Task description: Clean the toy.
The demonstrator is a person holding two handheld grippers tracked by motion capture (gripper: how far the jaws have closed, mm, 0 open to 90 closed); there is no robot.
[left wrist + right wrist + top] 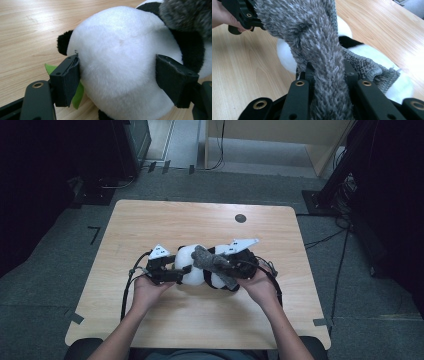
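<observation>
Toy panda (pixel 192 265) lying mid-surface (pixel 150 220), on pale wood. Left gripper (pixel 176 270) clamped around its white head from the left, pads pressed into the plush. Right gripper (pixel 226 264) clenched tight on a grey knitted scarf (pixel 322 50), draped over the panda's right side.

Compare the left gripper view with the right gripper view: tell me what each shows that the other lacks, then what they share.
The left gripper view alone shows the left gripper with its jaws pressed on either side of the panda's white head, a black ear and a green felt leaf under it. The right gripper view alone shows the right gripper shut on a grey fuzzy scarf that runs up from its jaws, with knitted cloth spread behind. Both show the plush panda, a bit of the scarf and the wooden table.
</observation>
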